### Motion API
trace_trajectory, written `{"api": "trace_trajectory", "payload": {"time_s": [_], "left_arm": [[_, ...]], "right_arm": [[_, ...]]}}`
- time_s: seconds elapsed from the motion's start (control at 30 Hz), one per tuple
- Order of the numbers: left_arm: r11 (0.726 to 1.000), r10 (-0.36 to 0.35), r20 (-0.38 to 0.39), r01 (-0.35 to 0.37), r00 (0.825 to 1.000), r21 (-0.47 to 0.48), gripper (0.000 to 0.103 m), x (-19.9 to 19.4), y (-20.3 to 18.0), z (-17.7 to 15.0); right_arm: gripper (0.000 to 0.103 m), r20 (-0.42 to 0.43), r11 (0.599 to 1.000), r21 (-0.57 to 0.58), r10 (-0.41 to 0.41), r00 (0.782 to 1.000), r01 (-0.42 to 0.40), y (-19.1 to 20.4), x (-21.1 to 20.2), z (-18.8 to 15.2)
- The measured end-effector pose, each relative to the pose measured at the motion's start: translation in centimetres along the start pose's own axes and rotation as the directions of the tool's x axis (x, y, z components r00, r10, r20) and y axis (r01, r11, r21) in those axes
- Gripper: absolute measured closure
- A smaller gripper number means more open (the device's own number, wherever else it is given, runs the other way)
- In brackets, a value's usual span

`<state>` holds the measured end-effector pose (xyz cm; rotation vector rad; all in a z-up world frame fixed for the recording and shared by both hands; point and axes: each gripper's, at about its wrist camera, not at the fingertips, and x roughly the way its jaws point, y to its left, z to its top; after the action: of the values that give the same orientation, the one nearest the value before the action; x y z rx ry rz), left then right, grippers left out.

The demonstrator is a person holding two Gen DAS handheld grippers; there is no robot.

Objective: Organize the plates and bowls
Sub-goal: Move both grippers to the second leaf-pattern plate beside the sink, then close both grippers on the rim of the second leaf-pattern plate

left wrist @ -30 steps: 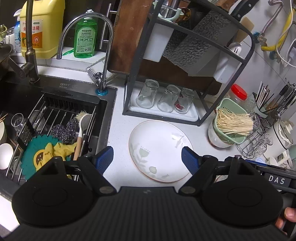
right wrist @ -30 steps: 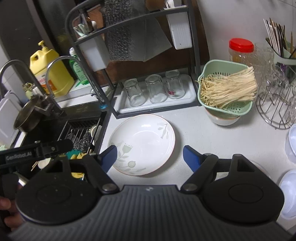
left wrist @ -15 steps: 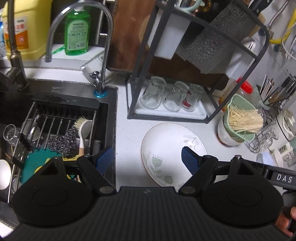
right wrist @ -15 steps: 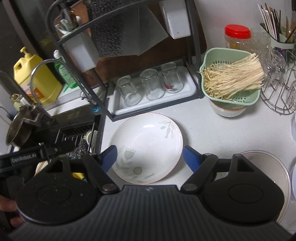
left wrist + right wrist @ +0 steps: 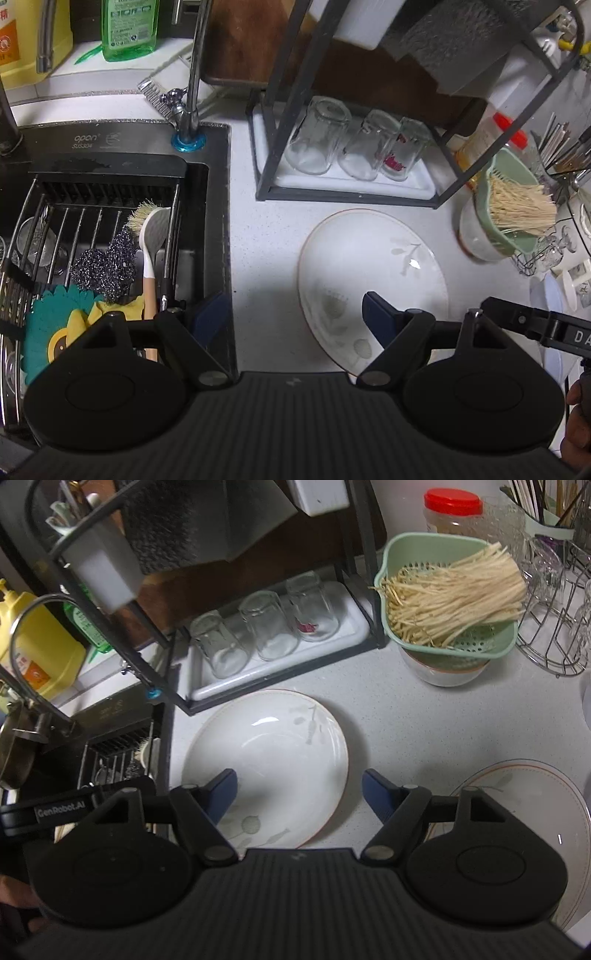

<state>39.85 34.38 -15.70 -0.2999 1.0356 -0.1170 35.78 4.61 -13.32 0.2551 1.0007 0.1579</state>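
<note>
A white plate with a leaf print (image 5: 369, 266) (image 5: 273, 753) lies flat on the counter in front of the black rack. My left gripper (image 5: 291, 310) is open and empty above the counter between sink and plate; its right finger hangs over the plate's near edge. My right gripper (image 5: 299, 788) is open and empty above the plate's near right part. A second plate with an orange rim (image 5: 524, 794) lies at the right, partly hidden behind my right gripper. A white bowl (image 5: 439, 670) stands under the green colander.
A black rack (image 5: 354, 602) holds upturned glasses (image 5: 321, 140) on a white tray. A green colander (image 5: 450, 627) holds noodles. The sink (image 5: 110, 221) at the left holds a brush, scourers and a cloth. A wire stand (image 5: 557, 635) is at the far right.
Both grippers have moved left and lower toward the counter. The plate now sits further right in the left view, and a second plate has come into the right view.
</note>
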Motion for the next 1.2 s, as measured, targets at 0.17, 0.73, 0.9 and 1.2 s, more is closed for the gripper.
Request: {"api": "trace_trajectory", "payload": {"time_s": [0.17,0.73,0.9,1.2], "left_arm": [[1.0,-0.006,-0.022,0.006,1.0,-0.002,0.019,1.4,1.0,0.4],[0.988,-0.111,-0.087,0.12,0.99,0.098,0.044,5.5,-0.8,1.8],[0.984,-0.099,-0.106,0.113,0.989,0.134,0.046,7.0,-1.5,2.4],[0.979,-0.082,-0.094,0.098,0.992,0.181,0.061,9.1,-2.1,2.5]], "right_arm": [[0.028,-0.024,0.999,0.03,-0.027,0.999,0.028,-0.6,1.1,-0.3],[0.063,-0.085,0.996,0.062,-0.056,0.995,0.061,-2.0,5.1,0.6],[0.072,-0.099,0.997,0.038,-0.065,0.993,0.069,-2.2,6.4,1.1],[0.093,-0.103,0.995,0.003,-0.095,0.99,0.096,-2.1,8.3,1.0]]}}
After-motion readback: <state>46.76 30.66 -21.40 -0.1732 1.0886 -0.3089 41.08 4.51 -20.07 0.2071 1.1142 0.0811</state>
